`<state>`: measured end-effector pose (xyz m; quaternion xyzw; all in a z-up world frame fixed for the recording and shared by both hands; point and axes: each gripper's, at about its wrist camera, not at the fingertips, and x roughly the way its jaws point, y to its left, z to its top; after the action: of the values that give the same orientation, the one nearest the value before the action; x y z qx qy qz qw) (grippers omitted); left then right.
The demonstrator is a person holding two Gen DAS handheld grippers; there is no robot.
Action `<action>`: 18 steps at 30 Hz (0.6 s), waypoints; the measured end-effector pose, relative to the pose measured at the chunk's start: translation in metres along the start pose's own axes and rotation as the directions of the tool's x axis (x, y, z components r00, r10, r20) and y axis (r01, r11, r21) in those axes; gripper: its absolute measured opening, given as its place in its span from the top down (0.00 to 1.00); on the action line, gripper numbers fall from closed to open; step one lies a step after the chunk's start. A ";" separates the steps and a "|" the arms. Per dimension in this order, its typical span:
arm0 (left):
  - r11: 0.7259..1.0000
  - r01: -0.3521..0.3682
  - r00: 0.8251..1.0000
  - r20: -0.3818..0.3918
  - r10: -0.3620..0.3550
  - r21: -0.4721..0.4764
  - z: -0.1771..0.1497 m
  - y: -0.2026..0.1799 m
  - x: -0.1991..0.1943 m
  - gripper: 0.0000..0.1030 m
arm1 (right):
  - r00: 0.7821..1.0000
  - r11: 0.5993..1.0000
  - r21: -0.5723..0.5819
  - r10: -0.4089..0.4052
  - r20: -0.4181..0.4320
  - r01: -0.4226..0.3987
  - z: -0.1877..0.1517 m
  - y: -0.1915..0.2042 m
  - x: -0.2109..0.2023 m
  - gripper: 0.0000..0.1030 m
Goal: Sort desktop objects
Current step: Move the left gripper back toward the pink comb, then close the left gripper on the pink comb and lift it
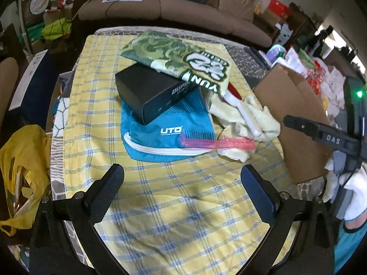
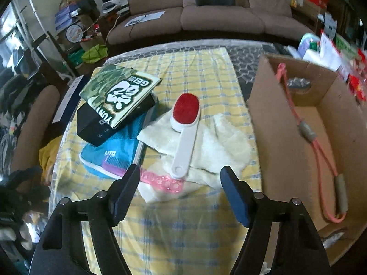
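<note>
On the yellow checked tablecloth (image 1: 174, 197) lies a pile: a black box (image 1: 149, 94) on a blue UTO bag (image 1: 165, 133), a green camouflage packet (image 1: 179, 57) on top, a pink comb (image 1: 218, 143), a cream cloth (image 1: 257, 121) and a white lint brush with a red pad (image 2: 185, 128). My left gripper (image 1: 182, 178) is open and empty, short of the blue bag. My right gripper (image 2: 180, 178) is open and empty, its jaws either side of the brush handle's end, above the comb (image 2: 160, 180) and cloth (image 2: 220, 137). The right gripper also shows in the left wrist view (image 1: 321, 133).
An open cardboard box (image 2: 275, 137) stands at the table's right, holding a pink resistance band (image 2: 321, 160). A yellow plastic bag (image 1: 25, 160) hangs off the left edge. A brown sofa (image 1: 183, 6) is behind the table. Clutter fills both sides of the room.
</note>
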<state>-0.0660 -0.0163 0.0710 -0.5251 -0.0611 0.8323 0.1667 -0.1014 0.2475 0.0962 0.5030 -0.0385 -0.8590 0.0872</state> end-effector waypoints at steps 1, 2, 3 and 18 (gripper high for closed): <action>1.000 0.003 1.000 -0.008 -0.003 0.002 0.000 0.000 0.004 0.06 | 1.000 1.000 0.003 0.004 -0.009 -0.004 -0.001 0.000 0.006 0.35; 1.000 0.009 1.000 -0.020 -0.008 0.004 0.000 -0.001 0.012 0.09 | 1.000 1.000 0.003 0.012 -0.021 -0.011 -0.002 0.000 0.013 0.38; 1.000 0.010 1.000 -0.029 -0.010 0.004 0.000 -0.001 0.017 0.16 | 0.999 1.000 0.005 0.020 -0.034 -0.020 -0.003 0.000 0.019 0.42; 0.998 0.052 0.993 -0.108 -0.056 -0.041 0.021 0.004 0.093 0.52 | 0.963 0.970 0.153 0.213 -0.166 -0.188 -0.024 -0.028 0.079 0.63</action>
<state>-0.1220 0.0135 0.0000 -0.5710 -0.0820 0.7962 0.1823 -0.1212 0.2611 0.0121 0.5773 -0.1399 -0.7918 0.1424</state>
